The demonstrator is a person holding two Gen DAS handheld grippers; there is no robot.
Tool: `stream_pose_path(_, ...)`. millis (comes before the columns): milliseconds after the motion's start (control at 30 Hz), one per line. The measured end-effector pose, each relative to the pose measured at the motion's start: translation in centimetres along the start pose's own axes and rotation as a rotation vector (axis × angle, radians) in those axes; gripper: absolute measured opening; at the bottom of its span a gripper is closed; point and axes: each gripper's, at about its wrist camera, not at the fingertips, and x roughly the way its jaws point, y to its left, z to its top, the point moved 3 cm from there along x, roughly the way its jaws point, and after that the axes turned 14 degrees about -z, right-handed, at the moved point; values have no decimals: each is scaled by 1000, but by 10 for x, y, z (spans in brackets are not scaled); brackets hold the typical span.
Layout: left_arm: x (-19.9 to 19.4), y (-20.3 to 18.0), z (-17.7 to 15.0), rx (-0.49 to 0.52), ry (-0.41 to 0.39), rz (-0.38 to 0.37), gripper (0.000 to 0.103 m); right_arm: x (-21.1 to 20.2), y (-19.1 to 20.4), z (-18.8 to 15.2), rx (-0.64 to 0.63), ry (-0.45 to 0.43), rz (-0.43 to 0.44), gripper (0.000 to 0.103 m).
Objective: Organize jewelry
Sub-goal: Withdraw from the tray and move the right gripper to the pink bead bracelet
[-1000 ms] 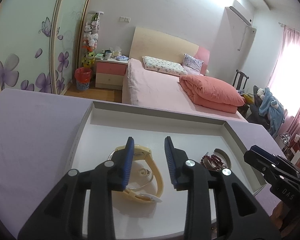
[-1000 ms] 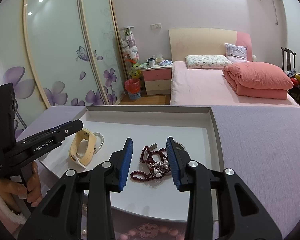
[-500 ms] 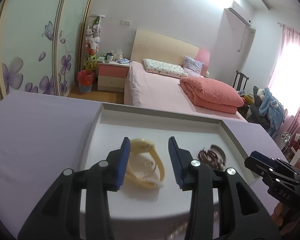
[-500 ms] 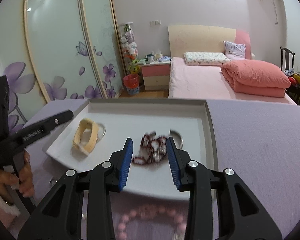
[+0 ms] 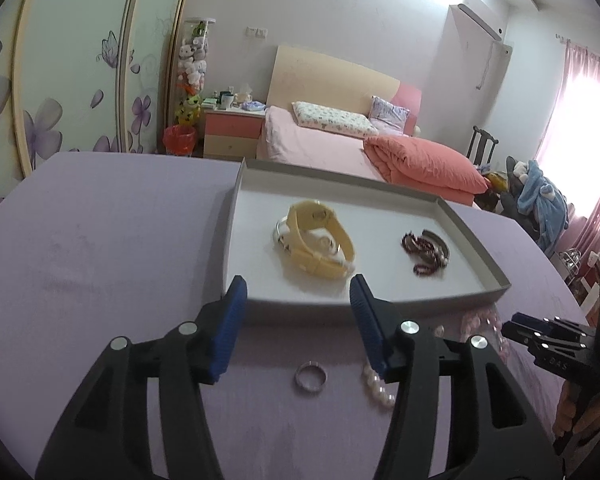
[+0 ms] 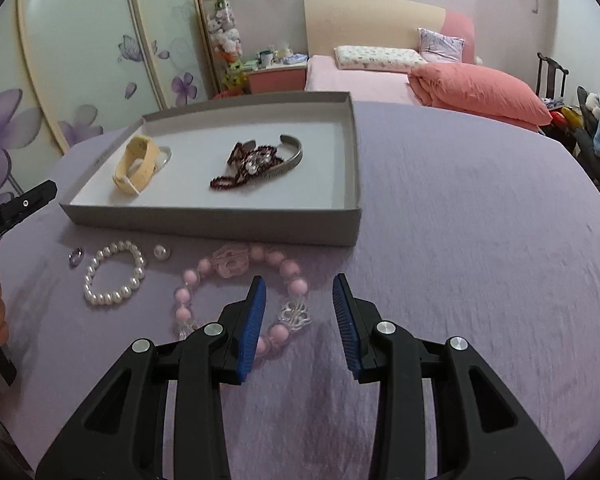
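Your jewelry is split between two places. Inside the grey tray (image 6: 352, 160) lie the yellow watch (image 6: 136, 164), resting against a small clear ring-like piece, and the dark red bead strand (image 6: 240, 168) heaped on a metal cuff bangle (image 6: 294, 156); these look sorted already, kept in separate halves so they do not tangle. On the purple bench (image 6: 480, 220), just in front of the tray's near wall, wait the pieces not yet stowed: the pearl bracelet (image 6: 114, 276), a loose pearl (image 6: 161, 252), a small violet stone (image 6: 76, 257), the pink bead bracelet (image 6: 236, 280) and, in the left wrist view, a silver ring (image 5: 310, 377).

Your right claw (image 6: 298, 316) hangs over the bench with its jaws parted and nothing between them; the near-right curve of the pink bracelet lies just under and beside the left finger, so that bracelet looks like your next pick. Its glassy charm sits right there, so close on the beads rather than the charm, I would judge, for a surer hold.

Your left claw (image 5: 296, 324) has just been opening and is released, empty, hovering above the bench in front of the tray. The silver ring lies on the cloth below the gap between its fingers, with the pearl bracelet partly hidden behind the right finger. The ring is flat and thin, so it will likely need a low pinch.
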Motion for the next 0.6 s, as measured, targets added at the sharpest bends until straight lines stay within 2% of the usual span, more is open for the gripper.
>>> stream_pose_path(267, -8, -3, -16, -7, 24, 5, 57, 10, 13, -4, -51, 32, -83, 36)
stream_pose_path(300, -8, -3, -18, -7, 29, 5, 58, 10, 13, -5, -46, 32, -78, 35)
stream_pose_path(333, -8, -4, -17, -7, 32, 6, 58, 9, 12, -6, -47, 33, -73, 21)
stream_pose_path(467, -10, -5, -23, -7, 48, 5, 58, -2, 12, -14, -88, 23, -82, 20)
stream_pose_path(600, -11, -7, -30, -1, 76, -5, 58, -14, 2, -26, -70, 33, -76, 19)
